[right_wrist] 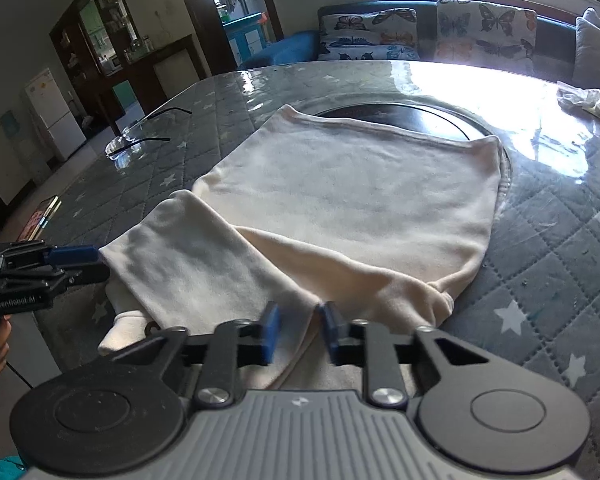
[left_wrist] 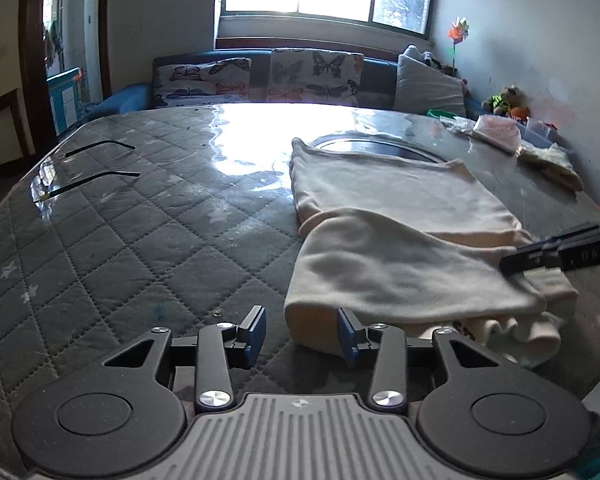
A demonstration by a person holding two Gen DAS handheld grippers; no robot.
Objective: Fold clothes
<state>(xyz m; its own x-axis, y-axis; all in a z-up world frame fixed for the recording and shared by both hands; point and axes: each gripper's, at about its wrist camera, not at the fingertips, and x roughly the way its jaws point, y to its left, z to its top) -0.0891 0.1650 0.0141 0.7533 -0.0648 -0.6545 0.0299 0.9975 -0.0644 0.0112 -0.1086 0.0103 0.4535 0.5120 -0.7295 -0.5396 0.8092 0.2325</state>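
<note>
A cream garment (left_wrist: 400, 232) lies partly folded on the quilted grey table (left_wrist: 140, 240), its near part doubled over; it also shows in the right wrist view (right_wrist: 340, 200). My left gripper (left_wrist: 302, 334) is open and empty at the garment's near left corner, its right pad next to the cloth. My right gripper (right_wrist: 298, 330) is open over the garment's near edge, holding nothing. The right gripper's fingers (left_wrist: 540, 256) show at the garment's right side in the left view. The left gripper (right_wrist: 72, 264) shows at the garment's left corner in the right view.
A pair of glasses (left_wrist: 80, 168) lies at the table's left. A round dark inset (right_wrist: 400, 120) sits under the garment's far edge. Bags and clutter (left_wrist: 520, 140) lie at the far right. A sofa with butterfly cushions (left_wrist: 260, 76) stands behind the table.
</note>
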